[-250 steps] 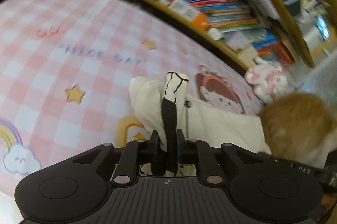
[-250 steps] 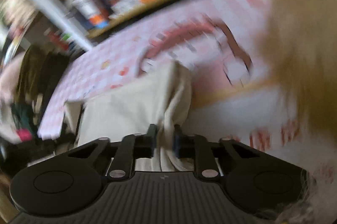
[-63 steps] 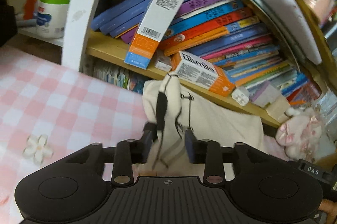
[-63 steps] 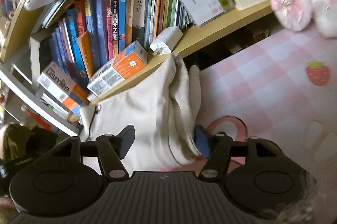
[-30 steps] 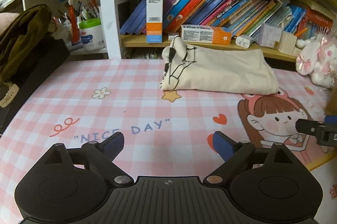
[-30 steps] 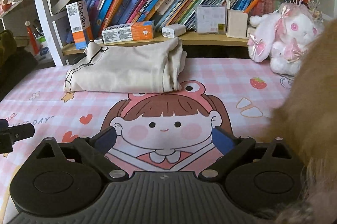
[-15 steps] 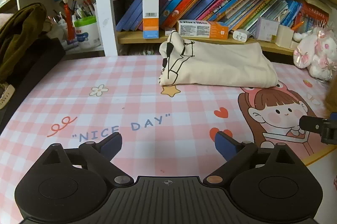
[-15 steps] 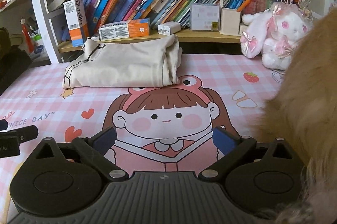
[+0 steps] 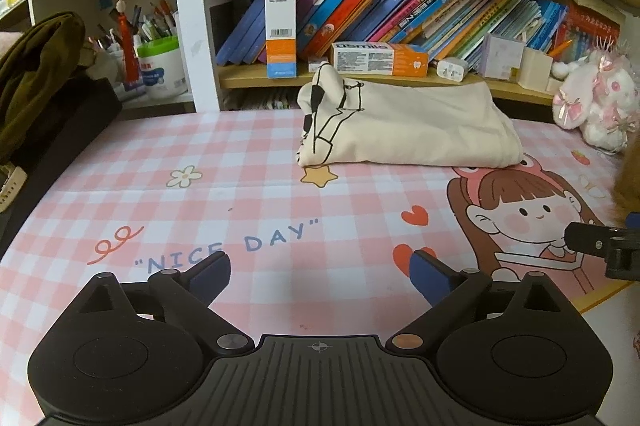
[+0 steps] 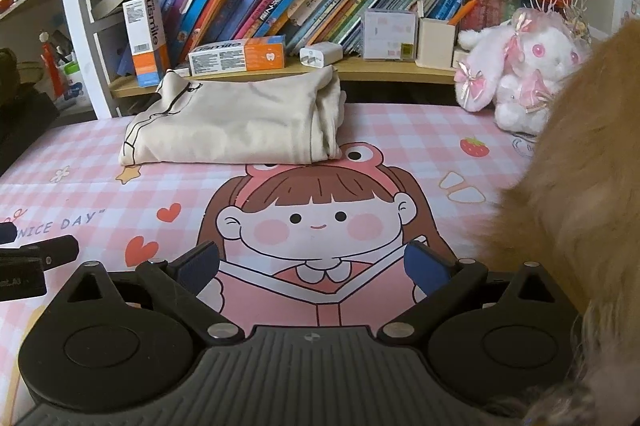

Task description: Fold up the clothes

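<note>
A cream garment with black line trim (image 9: 404, 122) lies folded in a flat bundle at the far edge of the pink checked mat (image 9: 248, 194), just in front of the bookshelf. It also shows in the right wrist view (image 10: 236, 122). My left gripper (image 9: 320, 270) is open and empty, low over the near part of the mat, well back from the garment. My right gripper (image 10: 312, 262) is open and empty over the cartoon girl print (image 10: 312, 214), also well back from the garment.
A wooden shelf (image 9: 400, 78) with books and boxes runs behind the garment. A pink and white plush rabbit (image 10: 524, 66) sits at the far right. An orange furry animal (image 10: 580, 186) fills the right side. A dark bag and olive cloth (image 9: 36, 86) lie at left.
Both grippers let go of the folded garment by the shelf, opened and pulled back toward the near edge of the mat. In the last half second they barely moved.
</note>
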Demonstrator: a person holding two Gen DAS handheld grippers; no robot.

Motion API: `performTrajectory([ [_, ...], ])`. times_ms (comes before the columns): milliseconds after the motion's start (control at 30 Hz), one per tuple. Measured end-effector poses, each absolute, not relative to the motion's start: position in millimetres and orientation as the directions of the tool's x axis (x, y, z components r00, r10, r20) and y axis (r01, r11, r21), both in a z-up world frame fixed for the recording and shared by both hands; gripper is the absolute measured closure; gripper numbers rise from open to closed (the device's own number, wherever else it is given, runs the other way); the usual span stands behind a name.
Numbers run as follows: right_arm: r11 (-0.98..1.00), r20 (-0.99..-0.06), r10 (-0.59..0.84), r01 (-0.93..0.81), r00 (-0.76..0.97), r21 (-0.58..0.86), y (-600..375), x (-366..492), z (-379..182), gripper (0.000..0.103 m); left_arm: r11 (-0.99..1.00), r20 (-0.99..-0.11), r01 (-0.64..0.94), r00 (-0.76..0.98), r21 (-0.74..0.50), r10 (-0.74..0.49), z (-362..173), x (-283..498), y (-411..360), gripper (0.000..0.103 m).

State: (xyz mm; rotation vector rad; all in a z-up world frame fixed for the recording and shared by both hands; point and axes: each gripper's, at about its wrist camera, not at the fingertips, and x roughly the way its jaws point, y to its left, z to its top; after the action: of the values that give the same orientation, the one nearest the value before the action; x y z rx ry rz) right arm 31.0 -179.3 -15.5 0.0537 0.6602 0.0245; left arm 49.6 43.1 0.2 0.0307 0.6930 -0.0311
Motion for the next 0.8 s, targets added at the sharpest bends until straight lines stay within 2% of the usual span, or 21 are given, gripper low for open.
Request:
performTrajectory([
  [800,0.999,-0.611,0.036,-0.004,0.791,0.054,-176.4,29.2,-15.6,0.003,0.999,-0.648,0.051,0.761,0.000,-0.039,-2.4,48.5,42.5,0.005],
])
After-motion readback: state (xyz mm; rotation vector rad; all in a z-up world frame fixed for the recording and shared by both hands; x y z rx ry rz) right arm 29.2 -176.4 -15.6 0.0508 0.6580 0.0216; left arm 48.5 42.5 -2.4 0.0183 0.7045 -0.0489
